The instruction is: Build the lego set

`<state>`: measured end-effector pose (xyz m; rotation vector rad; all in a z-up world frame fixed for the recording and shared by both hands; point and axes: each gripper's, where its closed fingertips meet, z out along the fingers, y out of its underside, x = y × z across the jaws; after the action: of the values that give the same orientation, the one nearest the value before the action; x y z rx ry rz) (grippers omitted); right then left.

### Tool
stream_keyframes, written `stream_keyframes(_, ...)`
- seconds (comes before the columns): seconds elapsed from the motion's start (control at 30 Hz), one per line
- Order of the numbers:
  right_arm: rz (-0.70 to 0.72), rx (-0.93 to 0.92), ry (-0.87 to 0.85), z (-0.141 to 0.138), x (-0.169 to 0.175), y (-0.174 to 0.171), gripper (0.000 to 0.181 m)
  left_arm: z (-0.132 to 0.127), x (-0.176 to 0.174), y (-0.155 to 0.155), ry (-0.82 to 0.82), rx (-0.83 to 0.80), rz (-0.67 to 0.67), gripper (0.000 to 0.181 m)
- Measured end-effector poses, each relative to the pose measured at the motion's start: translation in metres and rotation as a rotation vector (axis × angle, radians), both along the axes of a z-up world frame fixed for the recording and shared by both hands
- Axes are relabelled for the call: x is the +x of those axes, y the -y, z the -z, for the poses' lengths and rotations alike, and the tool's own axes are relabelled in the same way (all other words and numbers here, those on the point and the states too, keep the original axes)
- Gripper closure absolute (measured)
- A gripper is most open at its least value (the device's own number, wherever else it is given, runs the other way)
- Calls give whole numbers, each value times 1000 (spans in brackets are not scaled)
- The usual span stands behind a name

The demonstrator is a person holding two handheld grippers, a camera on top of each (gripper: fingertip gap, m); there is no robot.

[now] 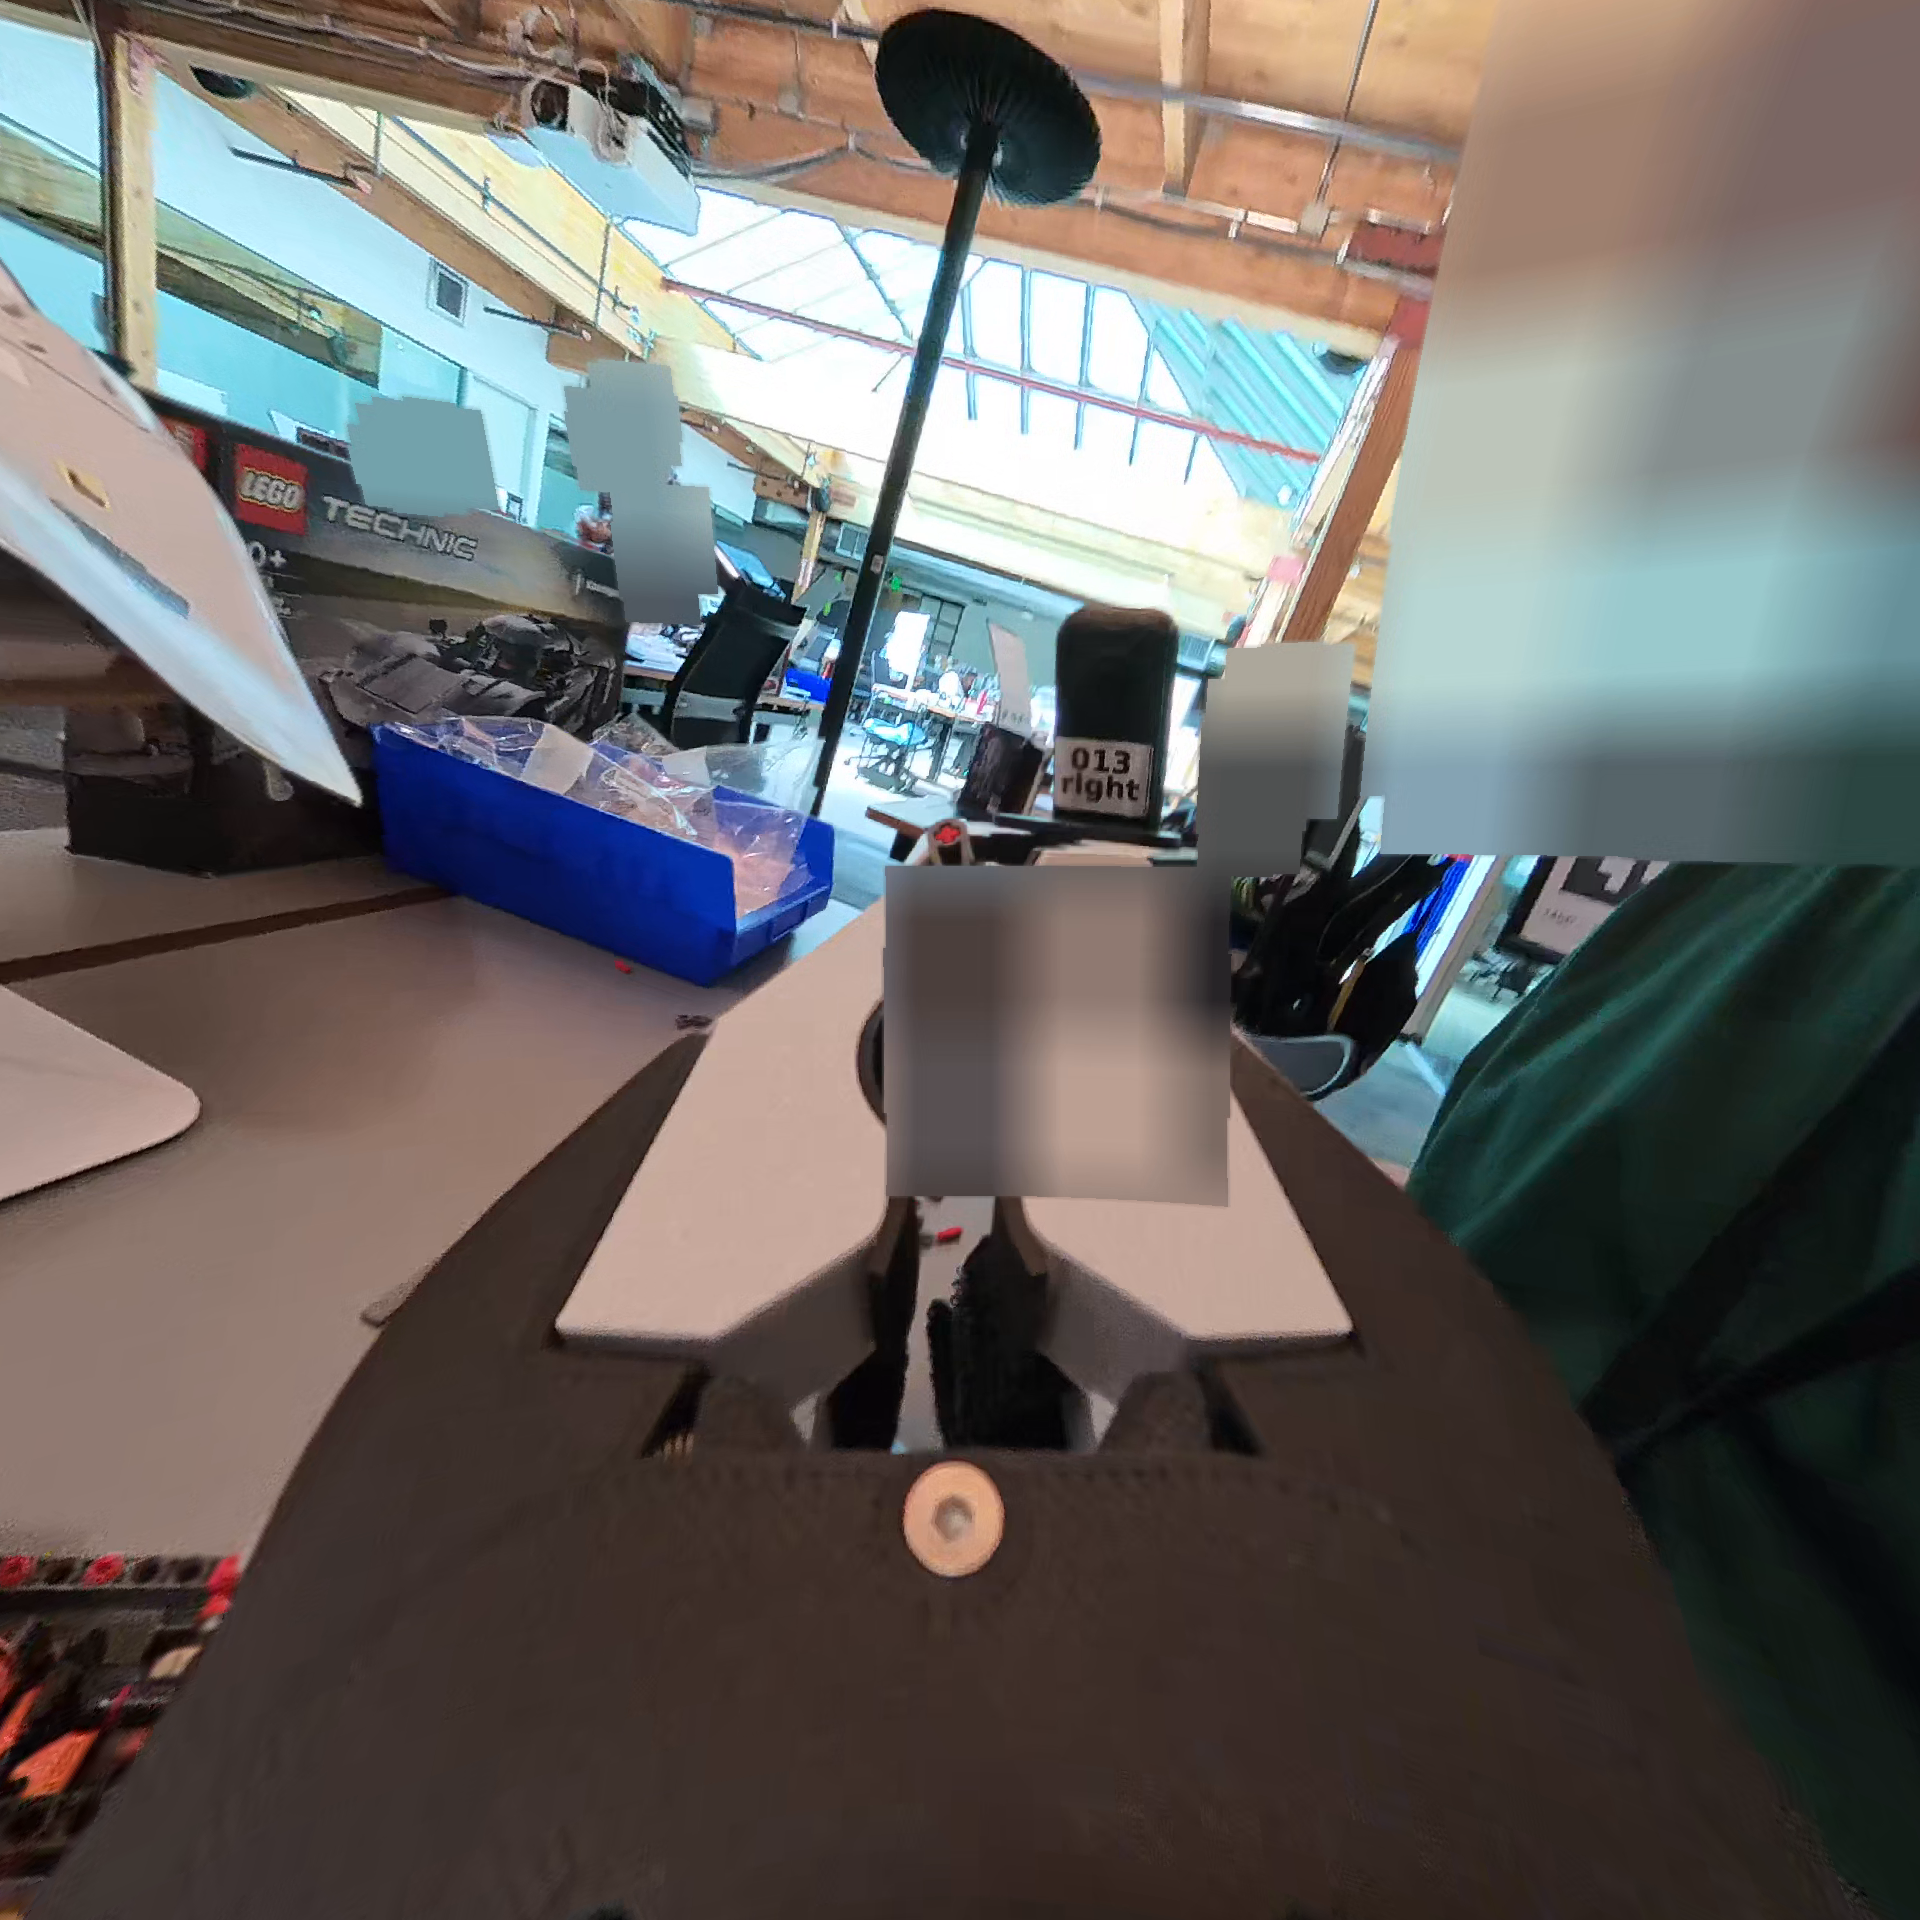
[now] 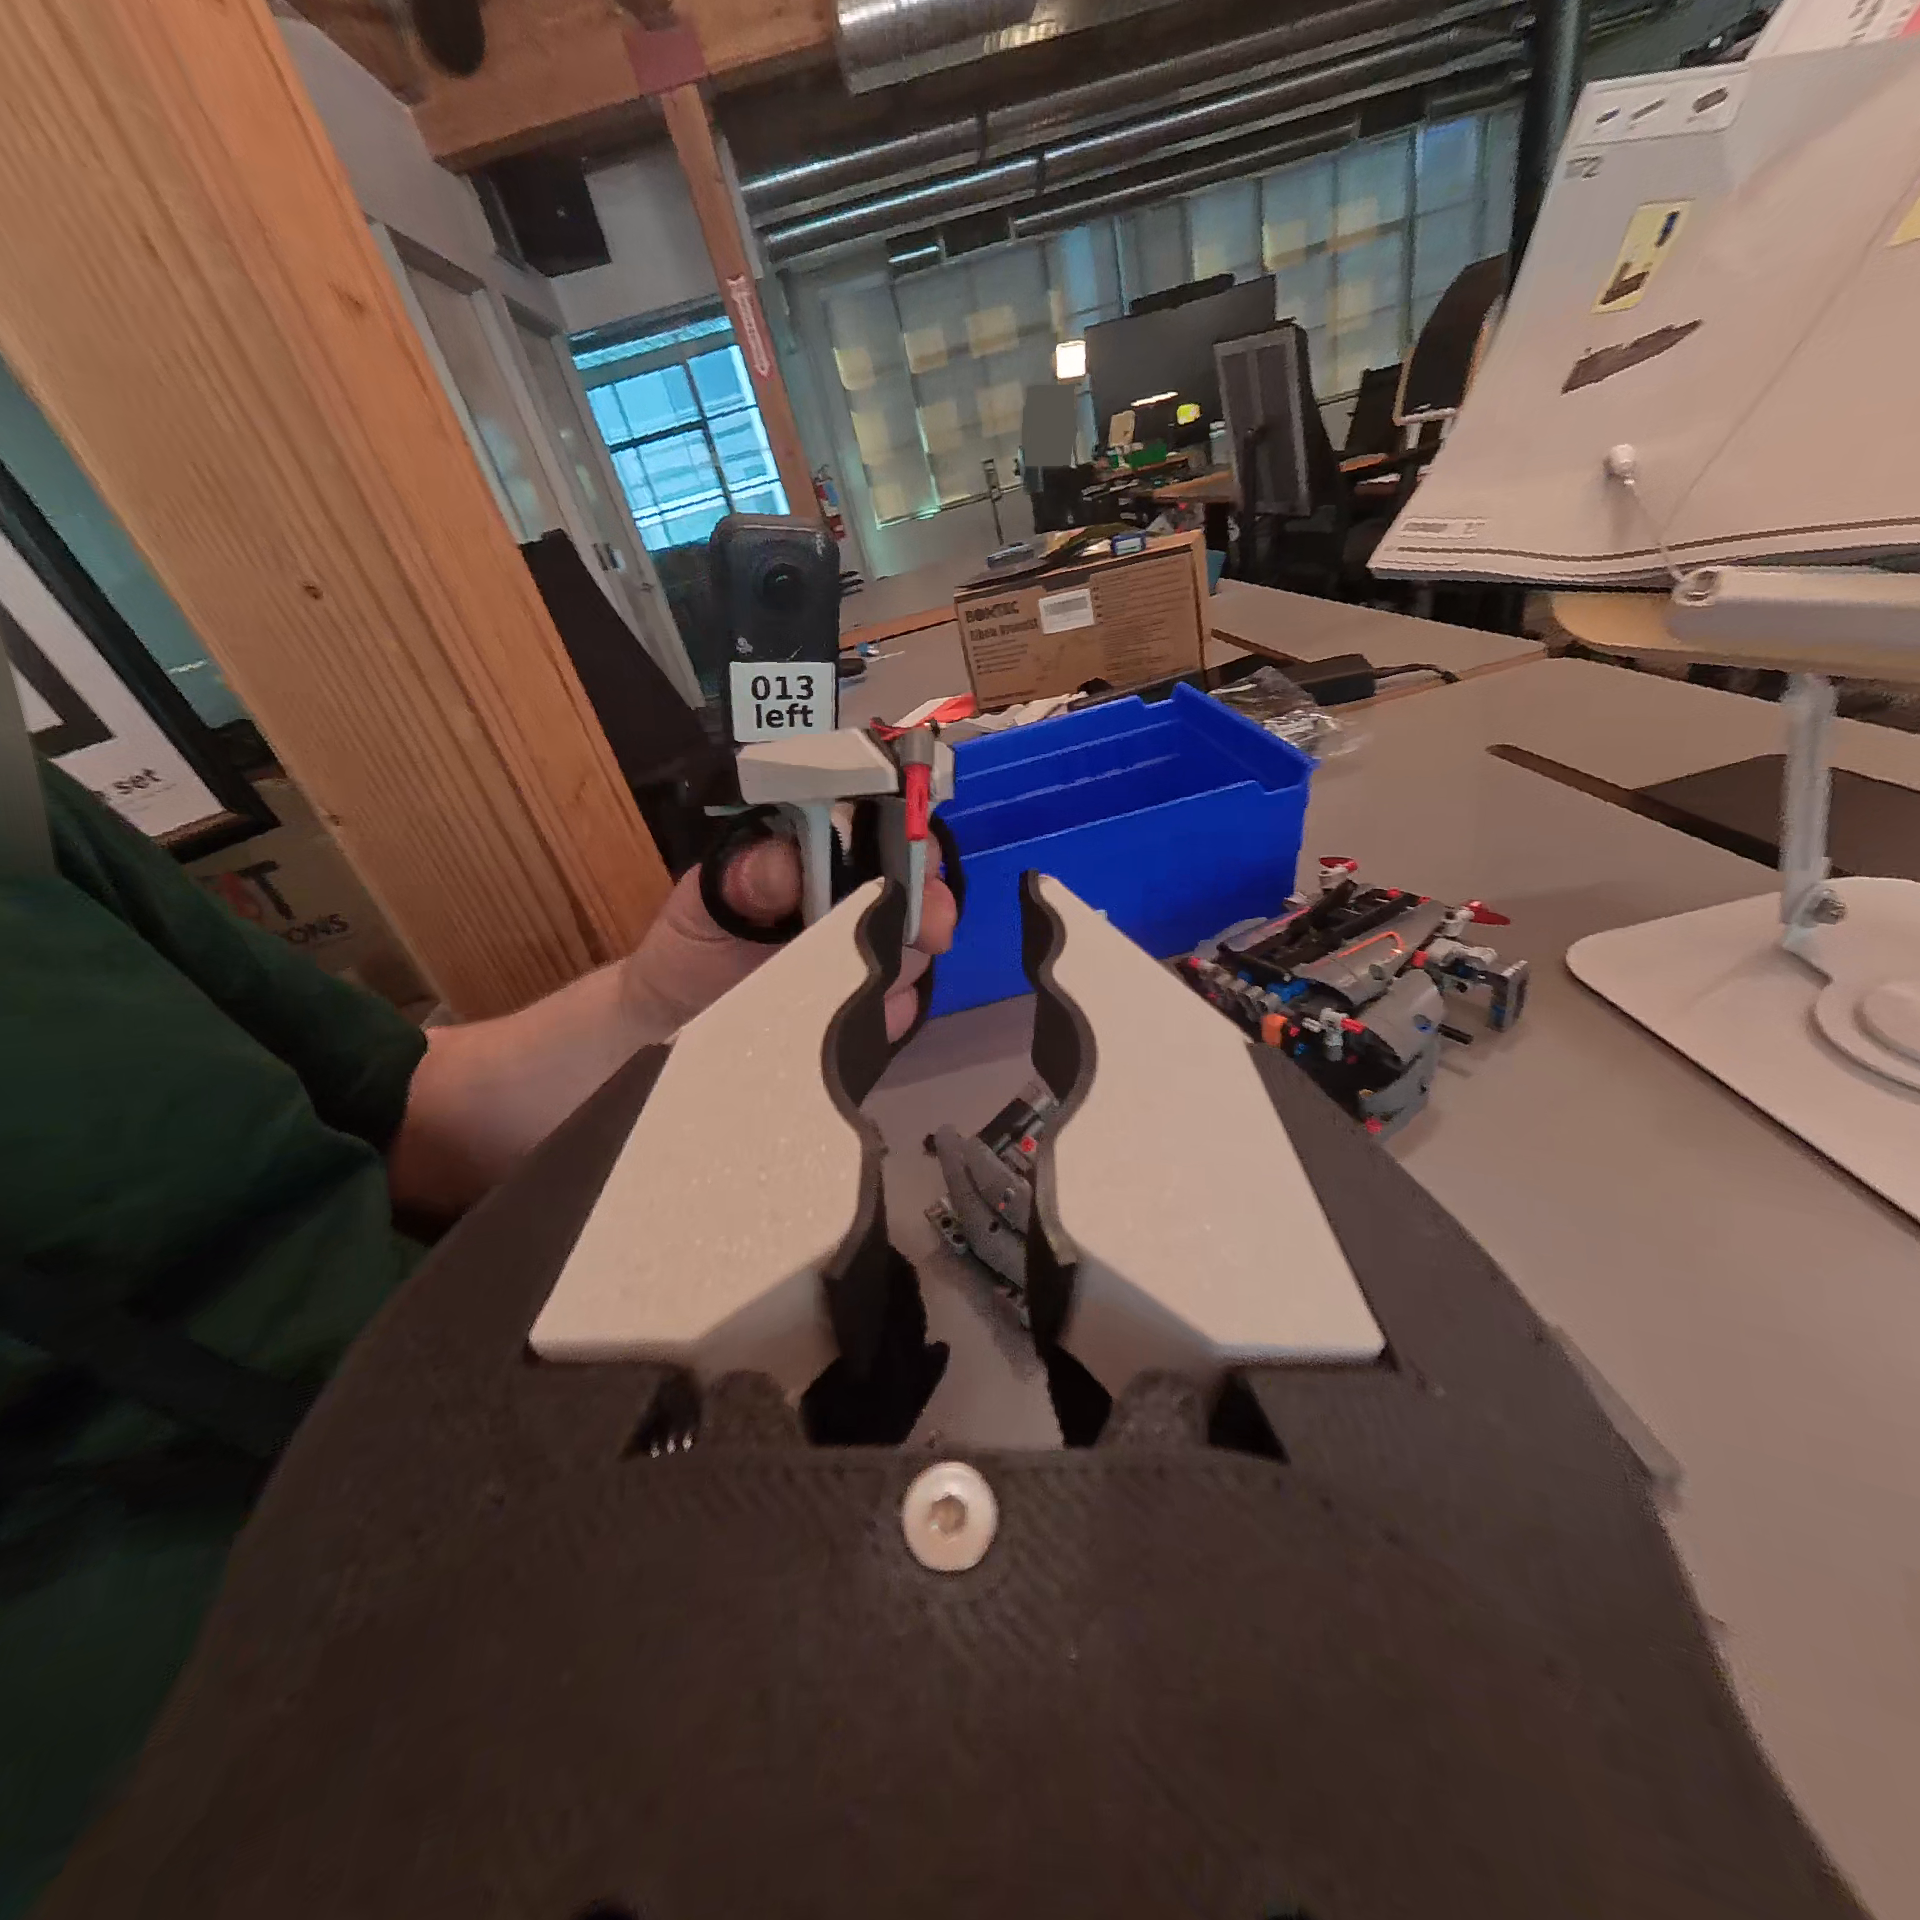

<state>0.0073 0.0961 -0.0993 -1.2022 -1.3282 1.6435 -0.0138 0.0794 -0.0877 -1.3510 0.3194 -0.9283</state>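
Note:
My right gripper (image 2: 961, 894) is open and empty, low over the table. A small grey lego sub-assembly (image 2: 987, 1195) lies on the table beneath its fingers. The main grey, black and red lego model (image 2: 1351, 997) sits to the right of it, and its edge shows in the left wrist view (image 1: 83, 1683). My left gripper (image 2: 883, 790) is held up in a hand and is shut on a small grey and red lego piece (image 2: 916, 821). In the left wrist view a blurred patch hides its fingertips; its fingers (image 1: 790, 1143) stand close together.
A blue bin (image 2: 1122, 821) stands behind the grippers; another blue bin (image 1: 603, 862) holds plastic bags. The instruction booklet (image 2: 1714, 312) rests on a white stand (image 2: 1766, 977) at the right. The lego box (image 1: 416, 582) is at the back. A green sleeve (image 1: 1714, 1143) is close by. Both grippers' tips are close together, under 4 cm apart.

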Motion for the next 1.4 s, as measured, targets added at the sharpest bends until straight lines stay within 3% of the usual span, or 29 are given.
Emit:
stream_keyframes(0.2, 38, 31, 13, 4, 7, -7, 163, -3, -19, 1, 173, -12, 19, 180)
stream_keyframes(0.37, 95, 68, 74, 18, 16, -18, 162, 1, -26, 5, 123, -17, -19, 180)
stream_keyframes(0.47, 248, 112, 109, 23, 30, -42, 163, 5, -34, 8, 49, -14, -79, 179)
stream_keyframes(0.57, 494, 172, 80, 3, 65, -80, 165, 2, -41, 13, 19, 5, -106, 179)
stream_keyframes(0.73, 849, 306, 41, -57, 141, -130, 167, -3, -48, 14, -20, 30, -126, 179)
stream_keyframes(0.8, 922, 325, 5, -74, 161, -139, 169, -4, -50, 13, -20, 33, -128, 179)
stream_keyframes(0.9, 969, 336, 27, -75, 173, -149, 170, -4, -51, 13, -21, 37, -128, 179)
stream_keyframes(1.03, 907, 322, 155, -45, 161, -152, 175, 2, -50, 12, -33, 22, -120, 179)
stream_keyframes(1.27, 782, 273, 417, 48, 125, -145, 179, 12, -50, 7, -55, 0, -125, 179)
stream_keyframes(1.4, 711, 186, 521, 105, 119, -122, 177, 16, -48, 5, -83, -9, -126, 179)
